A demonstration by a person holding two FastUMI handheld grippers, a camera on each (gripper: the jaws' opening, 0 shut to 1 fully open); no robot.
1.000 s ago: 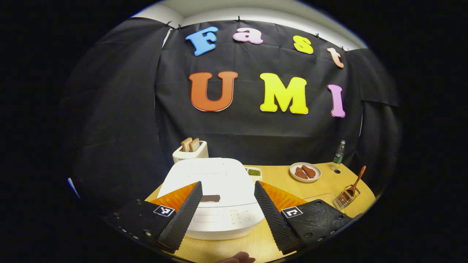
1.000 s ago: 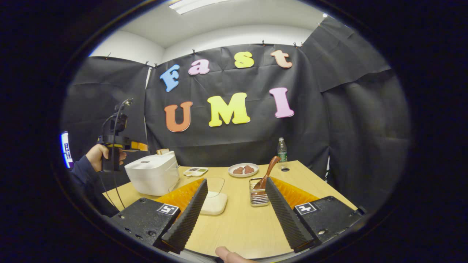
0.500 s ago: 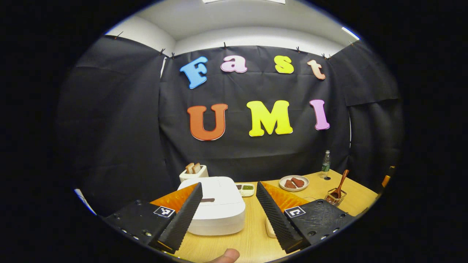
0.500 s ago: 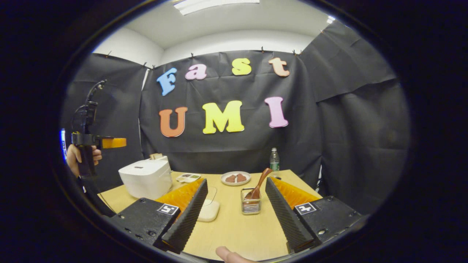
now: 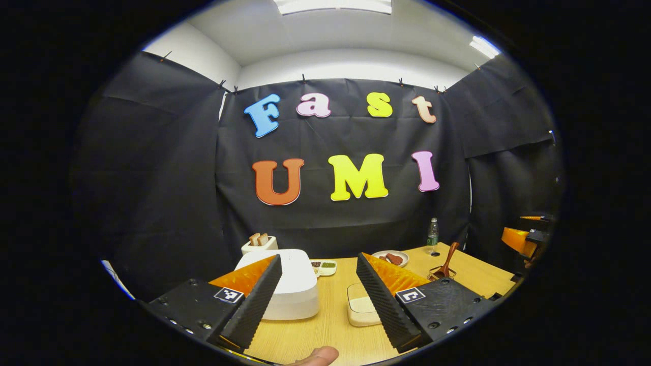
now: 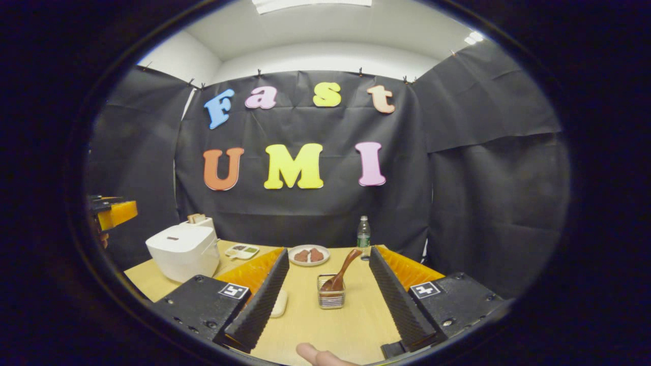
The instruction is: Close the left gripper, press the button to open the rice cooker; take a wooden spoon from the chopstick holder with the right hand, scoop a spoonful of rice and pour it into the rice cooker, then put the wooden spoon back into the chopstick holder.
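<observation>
We see the wooden table [image 6: 351, 325] as the largest thing, running out ahead of both tools. On its left part stands the white rice cooker [image 6: 182, 251] with its lid down, and just behind it a white toaster [image 5: 258, 244] with two slices of bread poking up. A shallow white lidded container [image 5: 362, 310] lies right of the cooker, near the middle of the table. Farther back sit a small divided dish [image 6: 242, 250], a plate [image 6: 308, 255] with reddish-brown pieces, and a clear bottle [image 6: 362, 237] by the cloth wall. The wire chopstick holder [image 6: 331, 298] stands well apart from the cooker, and the wooden spoon [image 6: 342, 269] leans out of it to the right; what else lies inside looks too small for us to tell.

The left gripper [image 5: 318, 292] hangs released above the table, its fingers wide apart and framing the cooker's right edge and the container. The right gripper [image 6: 328, 295] is likewise spread and grasps nothing, with the holder showing between its fingers, farther off.

Against a second ago, the left gripper has drawn back and up from the cooker, which now looks much smaller, and the right one has backed off too.
</observation>
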